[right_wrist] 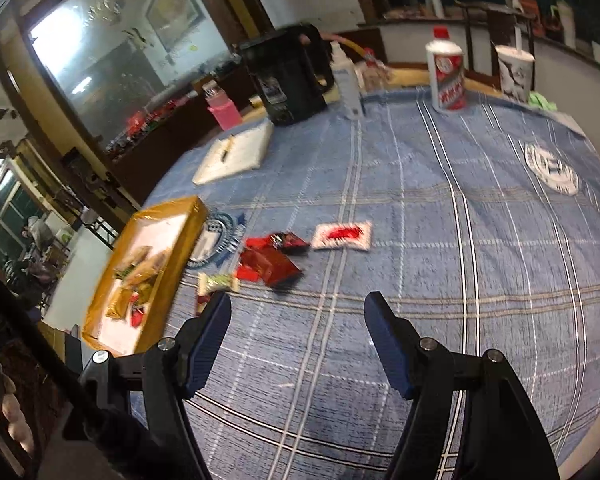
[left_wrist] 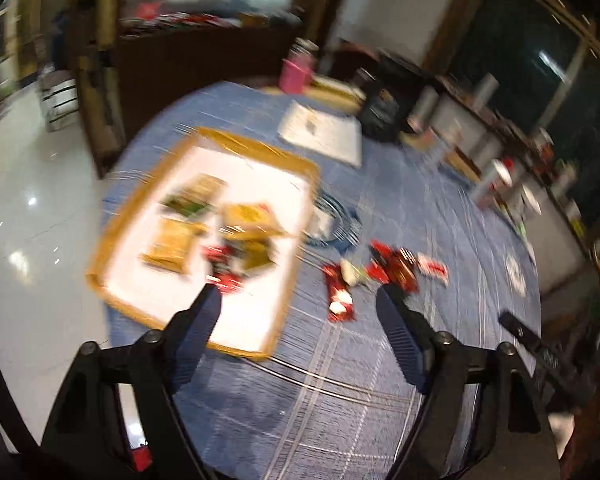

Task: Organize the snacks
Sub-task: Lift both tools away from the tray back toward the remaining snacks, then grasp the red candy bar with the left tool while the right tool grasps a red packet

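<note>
Red snack packets (right_wrist: 270, 258) lay loose on the blue cloth (right_wrist: 440, 240), at three o'clock of the yellow tray (right_wrist: 190, 236). Both the left gripper (left_wrist: 298, 298) and right gripper (right_wrist: 298, 306) hovered above, fingers spread, empty.

Both the left gripper (left_wrist: 298, 296) and right gripper (right_wrist: 298, 304) share a build: black angular frames, dark blue ribbed jaws, round silver screws at the pivots. A red part sits below the left frame.
</note>
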Available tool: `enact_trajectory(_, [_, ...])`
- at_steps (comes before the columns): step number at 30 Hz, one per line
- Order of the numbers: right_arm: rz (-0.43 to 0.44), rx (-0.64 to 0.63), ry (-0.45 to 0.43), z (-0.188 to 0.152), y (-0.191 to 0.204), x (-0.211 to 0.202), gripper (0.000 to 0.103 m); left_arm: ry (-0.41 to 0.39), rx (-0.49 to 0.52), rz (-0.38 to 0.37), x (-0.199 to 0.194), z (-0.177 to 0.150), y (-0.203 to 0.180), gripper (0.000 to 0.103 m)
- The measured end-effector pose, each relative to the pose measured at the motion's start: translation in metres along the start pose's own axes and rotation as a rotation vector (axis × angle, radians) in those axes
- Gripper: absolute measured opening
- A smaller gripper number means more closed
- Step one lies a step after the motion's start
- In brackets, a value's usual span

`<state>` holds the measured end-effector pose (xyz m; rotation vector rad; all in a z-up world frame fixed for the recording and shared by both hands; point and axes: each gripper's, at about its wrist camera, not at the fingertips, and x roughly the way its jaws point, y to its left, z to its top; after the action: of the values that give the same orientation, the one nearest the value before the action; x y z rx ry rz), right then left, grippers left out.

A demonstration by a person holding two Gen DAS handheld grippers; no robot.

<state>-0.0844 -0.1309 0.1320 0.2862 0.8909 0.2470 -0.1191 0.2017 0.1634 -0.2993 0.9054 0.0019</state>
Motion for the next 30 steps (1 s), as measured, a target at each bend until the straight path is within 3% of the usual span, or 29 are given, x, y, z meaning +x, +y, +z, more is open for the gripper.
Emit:
enact_trajectory(2, [-0.018, 0.001, 0.021, -0.002, -0.001, 0.006, 0.069, 0.070, 0.058, -0.055, 0.025, -0.007, -0.019, 0.067])
enact_trajectory(6, [-0.055, -0.011, 0.067, -0.007, 0.000, 0.021, 0.069, 0.164, 0.153, -0.102, 0.071, -0.018, -0.052, 0.065])
enact_trajectory(14, [-0.119, -0.041, 0.128, -0.015, 0.003, 0.040, 0.069, 0.219, 0.259, 0.029, 0.142, -0.023, -0.069, 0.063])
enact_trajectory(19, [-0.145, -0.028, 0.160, -0.016, -0.001, 0.053, 0.069, 0.224, 0.300, 0.038, 0.163, -0.026, -0.072, 0.061])
enact_trajectory(21, [-0.143, -0.037, 0.164, -0.015, 0.003, 0.057, 0.069, 0.234, 0.307, 0.022, 0.169, -0.025, -0.070, 0.053])
enact_trajectory(23, [-0.125, -0.057, 0.168, -0.015, 0.010, 0.060, 0.069, 0.242, 0.311, 0.005, 0.175, -0.027, -0.069, 0.033])
enact_trajectory(30, [0.001, -0.103, 0.200, -0.006, 0.038, 0.079, 0.069, 0.239, 0.265, -0.062, 0.170, -0.030, -0.054, 0.026])
